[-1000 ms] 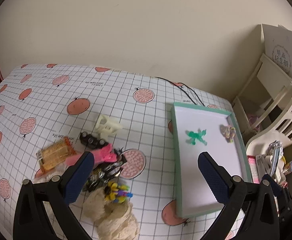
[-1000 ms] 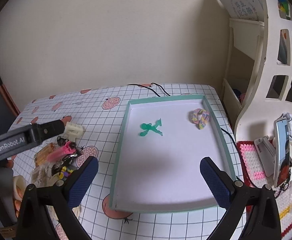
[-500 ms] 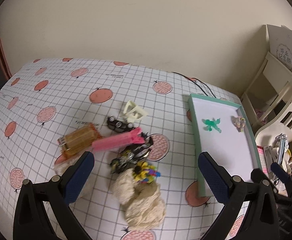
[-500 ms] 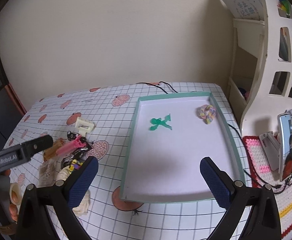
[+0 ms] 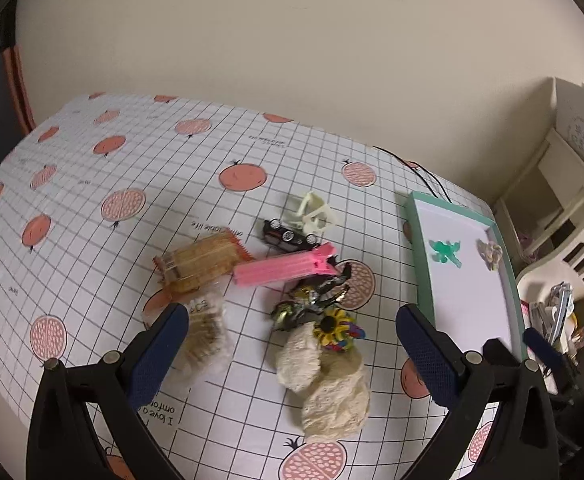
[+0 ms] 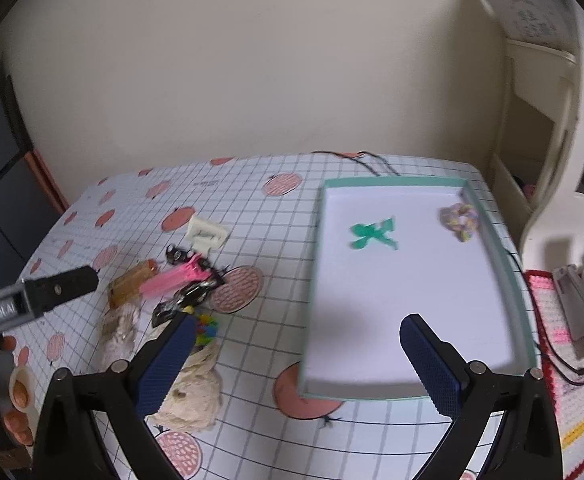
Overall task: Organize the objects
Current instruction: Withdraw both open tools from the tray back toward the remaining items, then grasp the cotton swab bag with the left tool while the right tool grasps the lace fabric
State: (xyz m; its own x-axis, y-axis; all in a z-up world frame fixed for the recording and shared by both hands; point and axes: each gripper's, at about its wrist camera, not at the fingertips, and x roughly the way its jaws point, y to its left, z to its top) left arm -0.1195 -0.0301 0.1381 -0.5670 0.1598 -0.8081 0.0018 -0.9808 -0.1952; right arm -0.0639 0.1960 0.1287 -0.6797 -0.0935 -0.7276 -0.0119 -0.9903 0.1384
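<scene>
Left gripper (image 5: pixel 292 344) pulled back and swung left over the last second: a second ago framed the tray, now centred over the clutter pile, fingers spread wide, nothing between them. Right gripper (image 6: pixel 295 356) likewise released and empty, hovering at the near edge of the green tray (image 6: pixel 491 232), backed off a little from earlier. Tray already holding two items: green figure (image 6: pixel 371 234) mid-tray, pastel scrunchie (image 6: pixel 460 220) by the far right wall. Still loose on the tablecloth (image 5: pixel 132 160), well apart from the tray: pink clip (image 5: pixel 284 266), toy car (image 5: pixel 288 236) touching a cream plastic piece (image 5: pixel 315 214), orange-wrapped snack pack (image 5: pixel 202 260), clear packet (image 5: pixel 206 328) just beside the left finger, dark shiny wrapper (image 5: pixel 311 300), sunflower clip (image 5: pixel 333 326), cream fluffy cloth (image 5: pixel 323 384) nearest the camera. Likely reading: previous drop done, left side lining up the next pick. Roughly a fifth through by count. Pile tangled, so risk of dragging neighbours when closing on any one piece; pink clip looks like the cleanest grab.
</scene>
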